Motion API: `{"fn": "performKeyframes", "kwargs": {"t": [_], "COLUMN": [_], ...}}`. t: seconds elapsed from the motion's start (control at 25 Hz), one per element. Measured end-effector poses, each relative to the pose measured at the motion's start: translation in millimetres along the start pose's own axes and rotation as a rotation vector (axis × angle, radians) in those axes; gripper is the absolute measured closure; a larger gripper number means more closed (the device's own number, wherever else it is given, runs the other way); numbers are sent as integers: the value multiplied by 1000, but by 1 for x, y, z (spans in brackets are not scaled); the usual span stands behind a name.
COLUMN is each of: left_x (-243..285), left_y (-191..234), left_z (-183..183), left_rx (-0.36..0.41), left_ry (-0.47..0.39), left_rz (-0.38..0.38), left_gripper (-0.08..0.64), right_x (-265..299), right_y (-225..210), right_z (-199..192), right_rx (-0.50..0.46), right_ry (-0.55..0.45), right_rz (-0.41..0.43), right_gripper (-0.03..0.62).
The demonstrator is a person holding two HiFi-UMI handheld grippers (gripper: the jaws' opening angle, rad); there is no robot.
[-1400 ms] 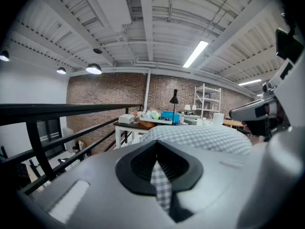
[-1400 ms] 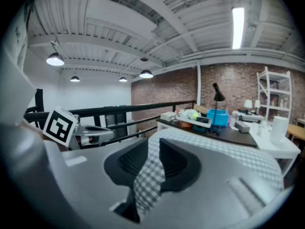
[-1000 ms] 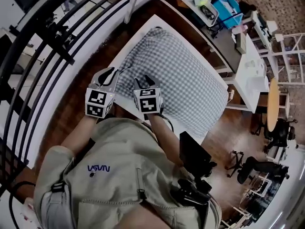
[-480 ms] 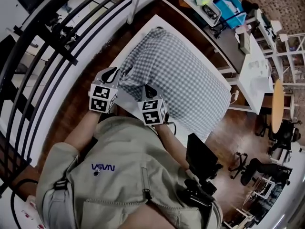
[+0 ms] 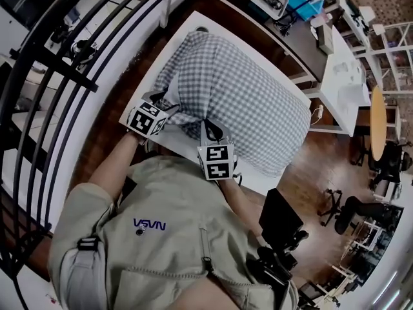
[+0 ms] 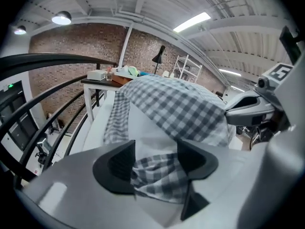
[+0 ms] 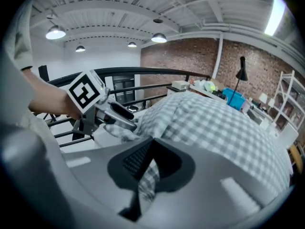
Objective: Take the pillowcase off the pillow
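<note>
Step in hand, as I read it: getting a grip on the open end of the pillowcase [image 5: 255, 99], stripping not started. The case covers the pillow almost fully and lies on the white surface [image 5: 187, 31], with its near end bunched up at the two grippers.

Right gripper [image 7: 145, 163]: jaws pressed together, pinching a fold of checked fabric at the near edge.

Left gripper [image 6: 155, 161]: jaws have just been opening and now stand spread. A crumpled checked fold sits between them, but the pads aren't pressing on it. It sits just beside the right gripper, at the left corner of the same end.

There's a white patch behind the left jaws. I can't tell whether it's bare pillow or the inside of the case.

Next move, my call:
- Close the left jaws on a deeper bite of the hem, single layer if possible, not the filling.
- With both sides pinned, spread the mouth and peel the case back.
- One gripper will probably have to switch to the pillow itself, otherwise the whole thing just slides along the surface.

Risk: the left bite is loose and shallow, so it could slip out on closing.
</note>
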State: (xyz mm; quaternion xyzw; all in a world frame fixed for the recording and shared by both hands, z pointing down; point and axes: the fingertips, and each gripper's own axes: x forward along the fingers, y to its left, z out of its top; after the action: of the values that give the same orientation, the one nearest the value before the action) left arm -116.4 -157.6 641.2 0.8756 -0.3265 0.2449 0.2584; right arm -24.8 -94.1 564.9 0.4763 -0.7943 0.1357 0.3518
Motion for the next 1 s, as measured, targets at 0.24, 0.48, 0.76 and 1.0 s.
{"fn": "performKeyframes", "kwargs": {"t": [0.24, 0.48, 0.76, 1.0], "left_x": [30, 29, -35, -58], "left_y": [12, -1, -20, -28], "left_z": [4, 4, 103, 141], "left_rx": [-50, 23, -128, -230], "left_ry": [53, 113, -210, -313], "left_rz": [-43, -93, -203, -267], "left_gripper": [281, 525, 543, 545], "right_x": [2, 1, -16, -56], "right_y": [5, 6, -23, -64], "right_z": [-7, -9, -9, -26], "right_rx": [-8, -7, 8, -88], "right_ry": [15, 22, -9, 42], "right_rz": [23, 23, -56, -188], "right_gripper": [586, 586, 586, 586]}}
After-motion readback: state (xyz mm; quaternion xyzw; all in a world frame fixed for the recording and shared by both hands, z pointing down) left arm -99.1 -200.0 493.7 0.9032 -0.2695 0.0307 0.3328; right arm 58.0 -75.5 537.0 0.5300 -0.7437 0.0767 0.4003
